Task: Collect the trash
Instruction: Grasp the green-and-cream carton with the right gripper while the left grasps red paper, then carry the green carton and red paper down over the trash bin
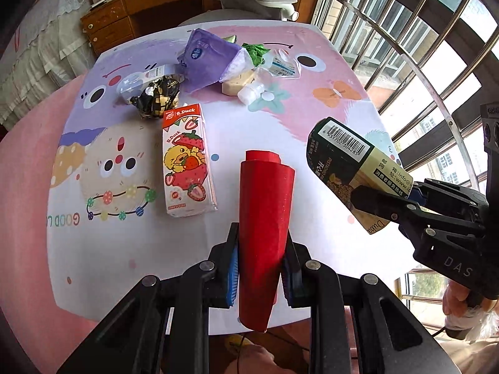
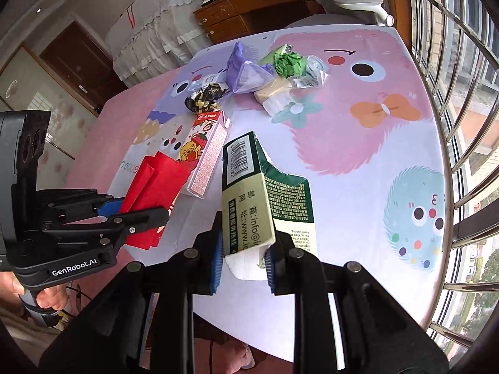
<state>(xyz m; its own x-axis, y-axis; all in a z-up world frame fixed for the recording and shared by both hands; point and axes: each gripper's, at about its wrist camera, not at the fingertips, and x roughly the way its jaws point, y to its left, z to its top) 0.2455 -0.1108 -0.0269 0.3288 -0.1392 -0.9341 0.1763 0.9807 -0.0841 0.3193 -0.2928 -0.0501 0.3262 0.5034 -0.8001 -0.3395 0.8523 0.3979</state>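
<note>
Both hands are loaded. My left gripper (image 1: pixel 260 268) has its fingers (image 1: pixel 232 271) pinching the red folded paper (image 1: pixel 265 218) by its near end, the roll pointing away from me over the near edge of the counter (image 1: pixel 312 118). My right gripper (image 2: pixel 244 265) has its fingers (image 2: pixel 216 261) clamped on the torn green carton (image 2: pixel 249 199), barcode end up and tilted; it looks clear of the cloth, though I can't be certain.

So I judge this the carry step: two pieces picked, neither dropped off. No bin shows in either view, so I can't say where they go.

Still on the counter: the strawberry drink box (image 1: pixel 187 162) lying flat just left of the red paper, the crumpled black-and-gold wrapper (image 1: pixel 157 96) beyond it, and on the far side a heap with the purple tissue pack (image 1: pixel 205 59), green crumpled wrapper (image 1: pixel 255 51), a clear plastic pouch (image 1: pixel 282 65) and a small white bottle (image 1: pixel 251 90).

Next move, as I see it: swing both loads to wherever the trash goes, keep the pinch firm on that limp paper, release, then return for the drink box, the nearest piece.
</note>
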